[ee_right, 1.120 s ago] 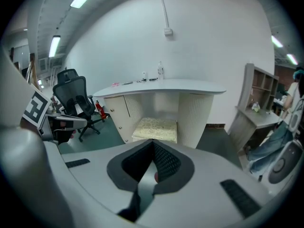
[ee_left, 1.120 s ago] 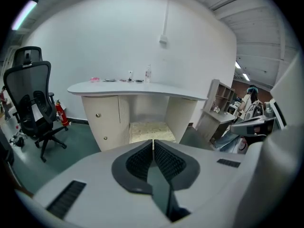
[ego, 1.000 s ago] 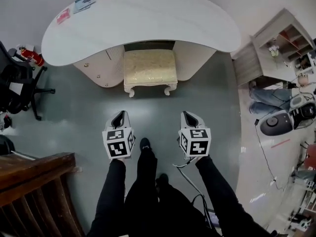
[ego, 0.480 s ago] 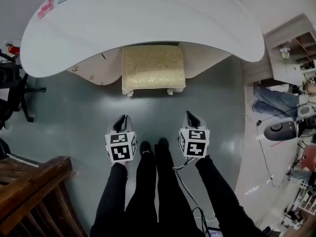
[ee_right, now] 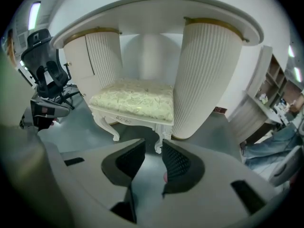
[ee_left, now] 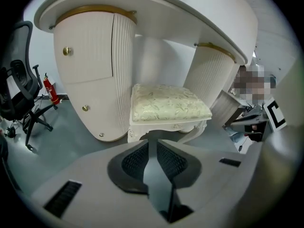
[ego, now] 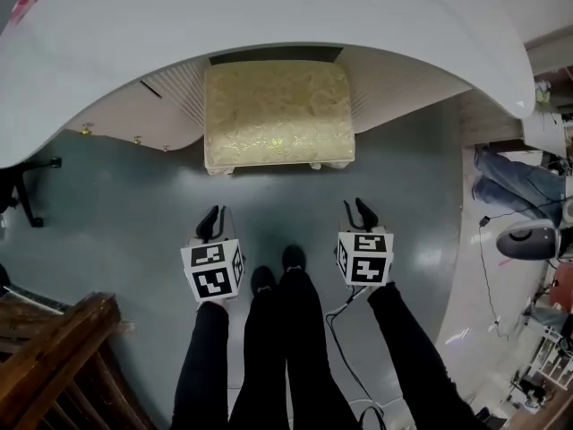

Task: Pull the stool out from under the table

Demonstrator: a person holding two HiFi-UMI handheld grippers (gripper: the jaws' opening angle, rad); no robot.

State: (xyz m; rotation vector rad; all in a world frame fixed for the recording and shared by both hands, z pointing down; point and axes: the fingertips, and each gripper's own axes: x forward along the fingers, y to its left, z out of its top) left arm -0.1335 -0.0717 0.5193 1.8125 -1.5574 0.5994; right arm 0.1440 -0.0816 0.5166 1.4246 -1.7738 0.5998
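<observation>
The grey left hand-held gripper (ee_left: 153, 144) is opening its jaws just a crack and the grey right hand-held gripper (ee_right: 153, 146) is opening wider, both holding nothing above the smooth grey floor (ego: 134, 195). In front of them the small white stool with the gold cloth seat (ego: 277, 115) is sitting half under the big curved white table (ego: 269, 16), between its two ribbed sides (ee_right: 204, 80). The jaws may be slipping off if they are pinching only the soft seat, and a crooked pull may be knocking the stool into those sides
</observation>
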